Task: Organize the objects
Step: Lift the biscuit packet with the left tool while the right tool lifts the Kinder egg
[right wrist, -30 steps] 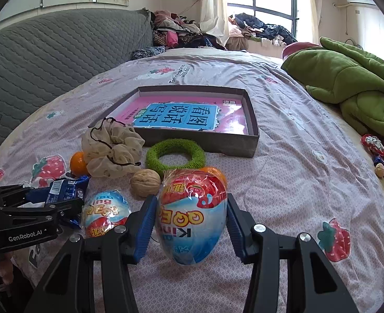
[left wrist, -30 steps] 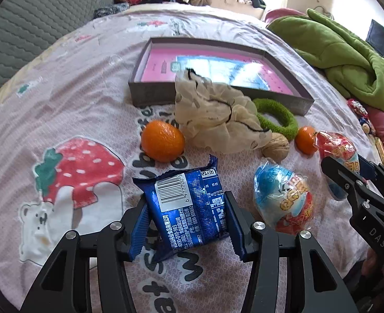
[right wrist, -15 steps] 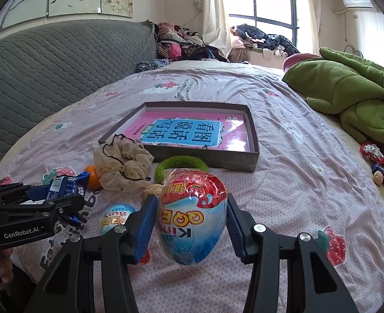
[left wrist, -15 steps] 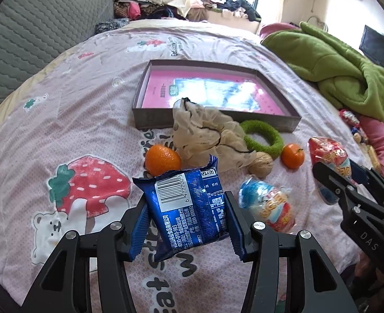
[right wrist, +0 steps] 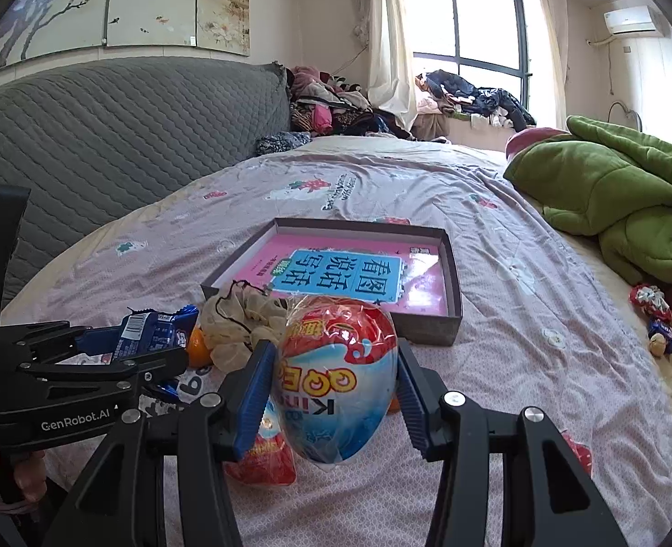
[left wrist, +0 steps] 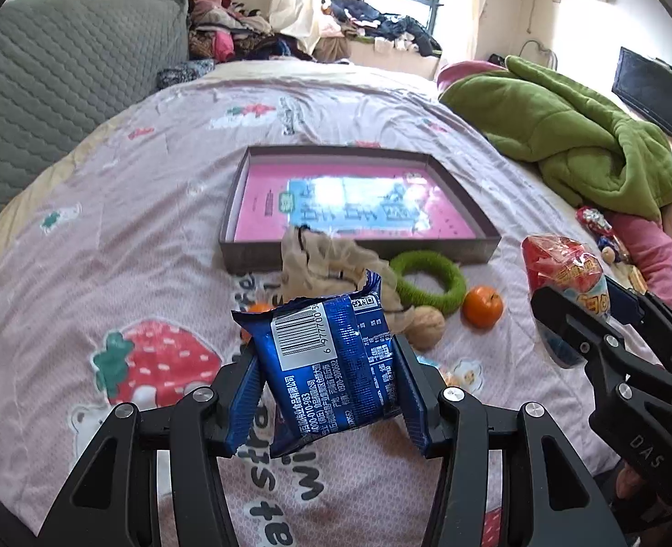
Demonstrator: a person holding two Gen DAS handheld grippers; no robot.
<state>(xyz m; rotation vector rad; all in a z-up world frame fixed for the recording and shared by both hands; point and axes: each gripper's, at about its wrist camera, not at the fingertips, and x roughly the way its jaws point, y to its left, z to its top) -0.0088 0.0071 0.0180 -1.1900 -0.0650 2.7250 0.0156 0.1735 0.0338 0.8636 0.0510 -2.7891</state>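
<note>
Judging by the empty box point(left wrist: 359, 246) at frame centre, nothing is stowed: blue packet point(left wrist: 331, 364) is clamped by left gripper point(left wrist: 329, 392), egg point(right wrist: 336, 378) by right gripper point(right wrist: 333, 392)

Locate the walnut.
In the left wrist view, the walnut lies on the bedspread, right of centre, between the green ring and the held blue packet.

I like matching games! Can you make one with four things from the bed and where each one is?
Things:
1. blue snack packet
2. toy egg
3. pink book
4. walnut

Places:
A. inside the grey box
B. between the right gripper's fingers
C. on the bedsheet, by the green ring
D. between the left gripper's fingers

Pairs: 1-D, 2-B, 3-A, 4-C
</note>
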